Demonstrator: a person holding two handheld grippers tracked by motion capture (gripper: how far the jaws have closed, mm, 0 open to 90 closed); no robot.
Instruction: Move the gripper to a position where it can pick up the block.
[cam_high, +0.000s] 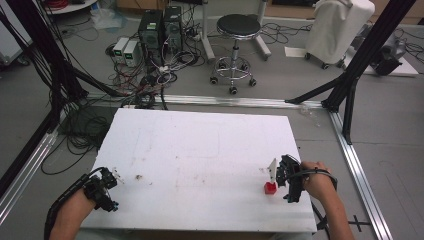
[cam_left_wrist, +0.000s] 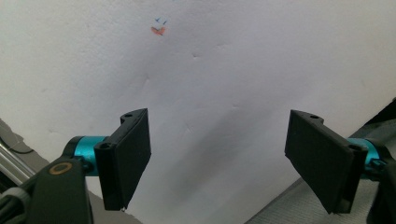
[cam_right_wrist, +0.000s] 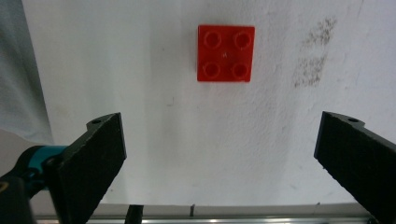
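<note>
We've got the right gripper (cam_right_wrist: 219, 158) wide open just short of the red brick (cam_right_wrist: 226, 53) near the table's (cam_high: 200, 150) right front, left gripper (cam_left_wrist: 217, 158) open and empty, so we'd probably centre the jaws before closing.

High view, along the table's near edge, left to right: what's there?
Left gripper → brown smudge → red brick → right gripper with the person's hand behind it, all on the white table.

red four-stud brick (cam_right_wrist: 226, 53), flat on table (cam_high: 200, 150)
</note>
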